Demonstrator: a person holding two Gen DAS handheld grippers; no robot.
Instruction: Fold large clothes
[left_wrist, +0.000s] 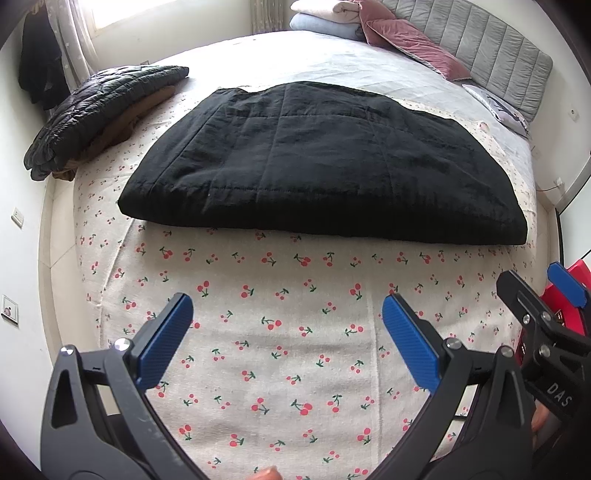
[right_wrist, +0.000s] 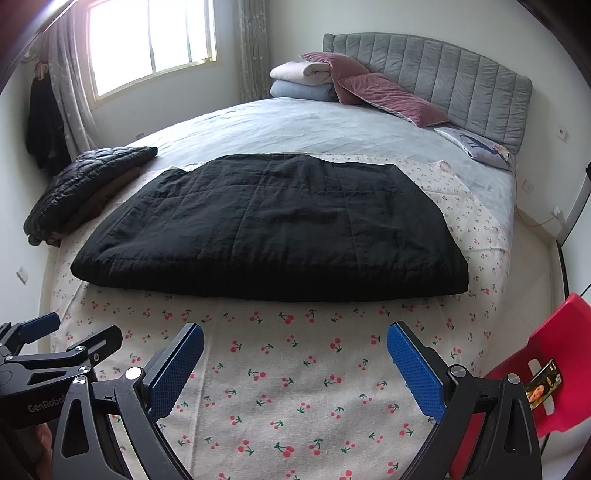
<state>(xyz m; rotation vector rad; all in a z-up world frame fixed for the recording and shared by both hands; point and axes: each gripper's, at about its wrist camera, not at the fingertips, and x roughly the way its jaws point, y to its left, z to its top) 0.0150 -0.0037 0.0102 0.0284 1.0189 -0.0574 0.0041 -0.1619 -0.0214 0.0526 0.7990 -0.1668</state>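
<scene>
A large black quilted garment (left_wrist: 314, 162) lies folded flat into a thick rectangle on the cherry-print sheet (left_wrist: 280, 350) in the middle of the bed; it also shows in the right wrist view (right_wrist: 273, 225). My left gripper (left_wrist: 288, 306) is open and empty, held over the sheet in front of the garment's near edge. My right gripper (right_wrist: 295, 339) is open and empty too, beside the left one. Each gripper shows at the edge of the other's view: the right one (left_wrist: 535, 302), the left one (right_wrist: 70, 332).
A folded black puffer jacket on a brown garment (left_wrist: 96, 118) lies at the bed's left edge. Pillows and folded bedding (right_wrist: 332, 77) sit by the grey headboard (right_wrist: 443, 77). A red chair (right_wrist: 546, 369) stands at the right of the bed. A window (right_wrist: 155, 37) is at the back left.
</scene>
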